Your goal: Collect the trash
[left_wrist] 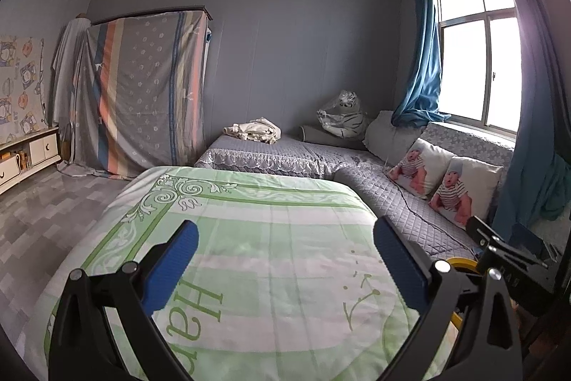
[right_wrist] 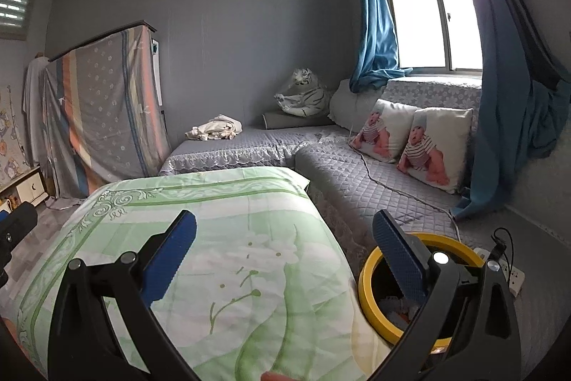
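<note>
Above green quilt (left_wrist: 249,238), left gripper (left_wrist: 285,259) spread, right gripper (right_wrist: 285,256) likewise

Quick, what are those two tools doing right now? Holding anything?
Left tool: open, holding nothing, above the green quilt.
Right tool: open, holding nothing, beside the yellow bin.

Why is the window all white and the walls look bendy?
In the left wrist view the window is blown out by daylight, with purple glare on the dark curtain beside it; the fisheye bends the ceiling line. The right wrist view shows the same white window, curved walls and dark, vignetted corners.
</note>
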`<state>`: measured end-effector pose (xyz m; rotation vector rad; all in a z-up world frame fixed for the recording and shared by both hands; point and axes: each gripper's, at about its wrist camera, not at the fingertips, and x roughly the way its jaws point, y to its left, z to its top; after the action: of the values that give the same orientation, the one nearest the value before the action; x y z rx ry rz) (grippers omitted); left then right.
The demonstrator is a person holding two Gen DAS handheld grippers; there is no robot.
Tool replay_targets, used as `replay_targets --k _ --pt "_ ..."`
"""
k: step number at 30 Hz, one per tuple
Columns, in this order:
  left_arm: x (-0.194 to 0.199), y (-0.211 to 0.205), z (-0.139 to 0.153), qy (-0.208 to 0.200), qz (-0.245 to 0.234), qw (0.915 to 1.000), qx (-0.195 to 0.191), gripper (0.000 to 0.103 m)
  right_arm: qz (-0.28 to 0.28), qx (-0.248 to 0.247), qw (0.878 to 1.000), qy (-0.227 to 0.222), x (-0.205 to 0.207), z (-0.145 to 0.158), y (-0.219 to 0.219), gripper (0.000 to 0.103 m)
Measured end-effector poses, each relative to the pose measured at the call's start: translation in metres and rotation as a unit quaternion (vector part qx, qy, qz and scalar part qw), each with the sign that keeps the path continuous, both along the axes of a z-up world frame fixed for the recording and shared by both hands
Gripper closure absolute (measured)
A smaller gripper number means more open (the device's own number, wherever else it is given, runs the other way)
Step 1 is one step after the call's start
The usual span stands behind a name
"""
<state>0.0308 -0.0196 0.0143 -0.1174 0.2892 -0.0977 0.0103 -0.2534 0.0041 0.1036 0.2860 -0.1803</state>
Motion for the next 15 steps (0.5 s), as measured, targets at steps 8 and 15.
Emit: replay_targets --k 8,15 --pt "0.001 -0.001 -0.003 -0.005 0.001 1.0 -0.002 0.008 -0.008 0.004 1.0 0.01 0.002 -0.01 -0.003 0.008" --pt "0.003 -0.002 -0.006 0.002 -0.003 1.0 -0.001 0.008 -0.009 0.012 1.0 0.018 0.006 -0.015 -0.006 0.008"
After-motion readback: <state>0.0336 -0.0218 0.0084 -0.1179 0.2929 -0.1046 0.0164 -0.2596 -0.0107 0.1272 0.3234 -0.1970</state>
